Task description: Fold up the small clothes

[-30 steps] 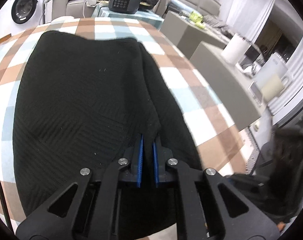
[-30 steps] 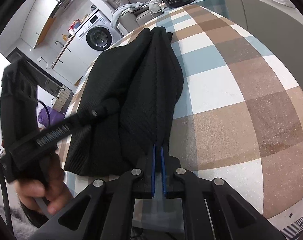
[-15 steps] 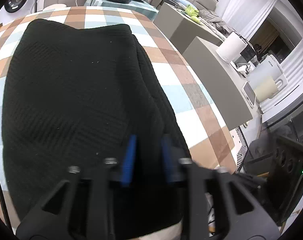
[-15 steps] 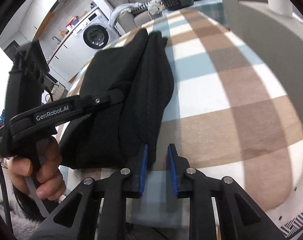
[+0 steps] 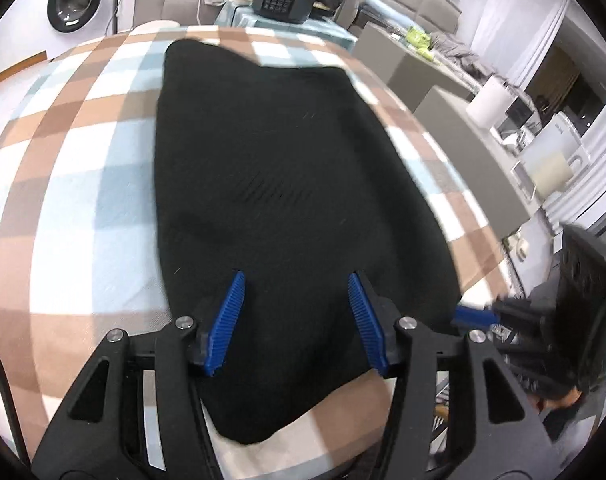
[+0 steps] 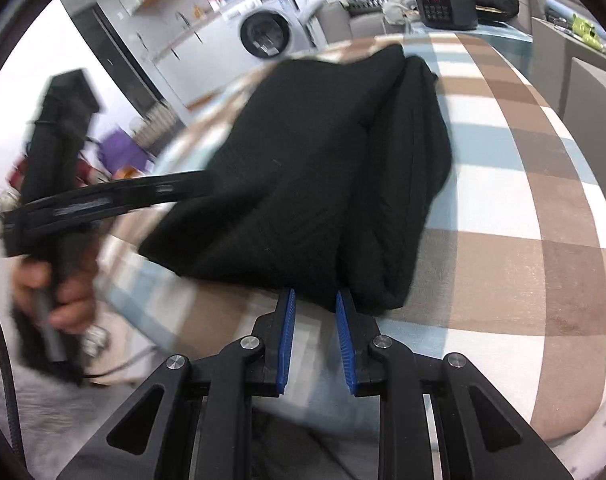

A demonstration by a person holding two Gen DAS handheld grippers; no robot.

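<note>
At the bottom of the left wrist view, the left gripper point(image 5: 297, 312) is opening its jaws above the black garment point(image 5: 279, 184), with nothing pinched. The right gripper point(image 6: 313, 332) stands slightly open at the garment's near edge. The garment lies folded on the checked tablecloth point(image 5: 83, 184). A washing machine point(image 5: 73, 0) is at upper left.

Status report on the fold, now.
Left hand-held gripper opening over the folded black knit garment, nothing pinched. Right hand-held gripper open at its near edge. Garment lies flat on the checked tablecloth. Nothing in the way.
</note>
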